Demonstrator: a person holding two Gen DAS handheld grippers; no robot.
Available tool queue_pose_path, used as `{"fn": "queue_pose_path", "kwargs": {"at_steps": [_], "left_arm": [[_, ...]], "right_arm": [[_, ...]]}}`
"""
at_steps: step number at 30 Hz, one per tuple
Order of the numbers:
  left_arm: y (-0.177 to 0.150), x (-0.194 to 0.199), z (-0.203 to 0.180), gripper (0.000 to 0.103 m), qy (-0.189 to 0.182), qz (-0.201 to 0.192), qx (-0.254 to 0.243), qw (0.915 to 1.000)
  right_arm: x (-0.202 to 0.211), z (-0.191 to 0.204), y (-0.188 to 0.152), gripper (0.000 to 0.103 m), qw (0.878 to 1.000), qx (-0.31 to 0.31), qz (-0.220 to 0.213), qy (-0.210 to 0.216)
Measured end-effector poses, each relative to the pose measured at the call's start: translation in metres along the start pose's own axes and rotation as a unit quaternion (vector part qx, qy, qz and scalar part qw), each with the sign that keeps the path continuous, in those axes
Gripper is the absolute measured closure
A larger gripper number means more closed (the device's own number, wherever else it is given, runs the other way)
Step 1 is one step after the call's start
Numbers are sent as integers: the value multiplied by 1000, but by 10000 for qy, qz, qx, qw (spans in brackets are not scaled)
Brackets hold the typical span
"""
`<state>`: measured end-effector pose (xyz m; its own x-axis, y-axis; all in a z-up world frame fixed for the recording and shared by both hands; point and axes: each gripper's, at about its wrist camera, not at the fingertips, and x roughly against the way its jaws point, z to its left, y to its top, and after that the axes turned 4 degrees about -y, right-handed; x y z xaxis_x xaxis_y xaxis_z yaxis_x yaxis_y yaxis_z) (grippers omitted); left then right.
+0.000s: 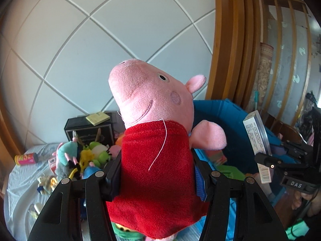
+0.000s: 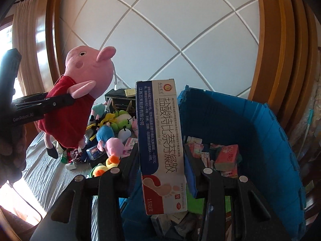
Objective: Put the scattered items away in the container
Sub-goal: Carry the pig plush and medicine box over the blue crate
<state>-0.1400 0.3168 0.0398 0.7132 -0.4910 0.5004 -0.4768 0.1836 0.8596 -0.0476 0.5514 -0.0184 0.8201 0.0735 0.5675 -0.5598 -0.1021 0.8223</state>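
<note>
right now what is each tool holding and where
Left tool grips the pig toy by its red dress; right tool grips the box by its long sides.

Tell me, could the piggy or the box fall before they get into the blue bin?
Maybe. The left gripper pinches the pig plush only by its soft red dress, so it might slip out. The right gripper holds the tall medicine box near its bottom end, so it could tip. Both are close together near the blue bin and might bump.

Clamped pig plush [image 1: 152, 140], upright carton [image 2: 162, 146]
</note>
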Motion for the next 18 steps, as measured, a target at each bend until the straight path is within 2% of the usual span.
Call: {"fn": "queue_pose_path", "kwargs": {"at_steps": [9,18], "left_arm": [[27,-49,-83,46,-611,142,-496,9968],[53,-101,-136,46,-977,322,-849,9911]], "right_arm": [[-3,-64,-15,64,9982,-437,80,-406],[-14,-115,-25,64,9938,-792,209,-749]]}}
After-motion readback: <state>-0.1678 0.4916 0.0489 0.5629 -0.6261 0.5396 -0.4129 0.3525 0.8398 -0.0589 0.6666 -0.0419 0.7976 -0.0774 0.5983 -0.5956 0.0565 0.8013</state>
